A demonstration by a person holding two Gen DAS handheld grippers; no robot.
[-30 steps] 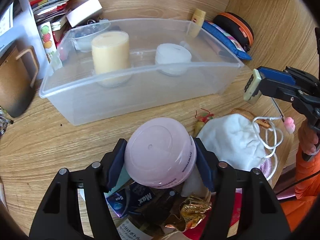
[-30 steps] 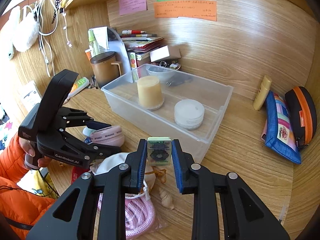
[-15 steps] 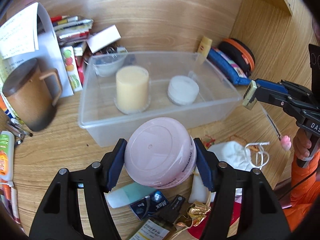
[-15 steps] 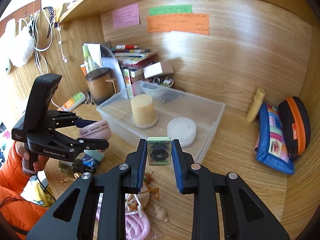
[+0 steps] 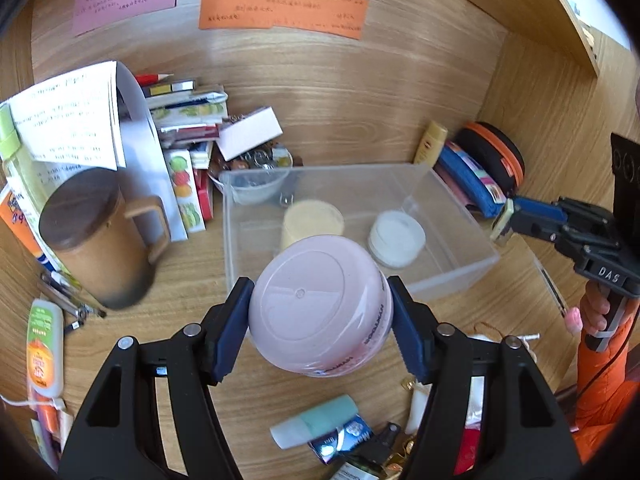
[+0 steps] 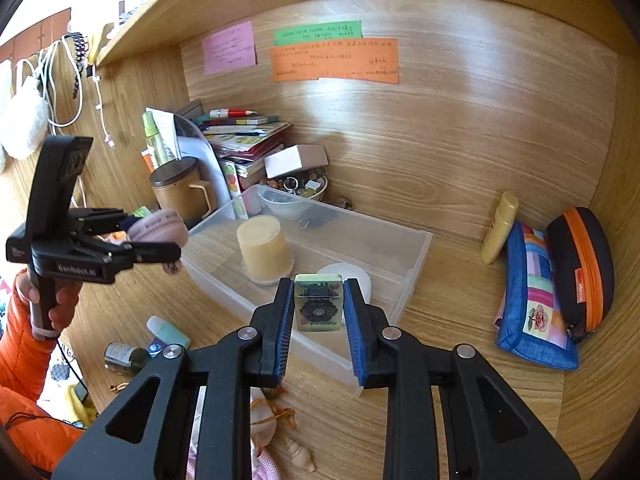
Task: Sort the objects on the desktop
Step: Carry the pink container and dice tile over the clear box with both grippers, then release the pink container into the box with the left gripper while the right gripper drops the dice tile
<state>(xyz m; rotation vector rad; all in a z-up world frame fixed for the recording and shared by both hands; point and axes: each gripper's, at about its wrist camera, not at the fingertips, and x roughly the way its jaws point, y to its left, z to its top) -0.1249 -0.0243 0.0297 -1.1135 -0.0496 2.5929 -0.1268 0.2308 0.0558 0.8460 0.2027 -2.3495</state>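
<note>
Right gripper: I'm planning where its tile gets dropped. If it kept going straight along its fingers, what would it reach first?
Probably the clear plastic bin: the right gripper, shut on the mahjong tile, points down toward the bin's near wall, about where the white round jar sits. Depth is uncertain.

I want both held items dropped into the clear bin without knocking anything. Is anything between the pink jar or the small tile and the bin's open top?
Nothing visible blocks either. The clear bin is open-topped. Inside, the yellow candle and white round container take up part of the floor; bare floor remains beside them for the pink jar and tile.
</note>
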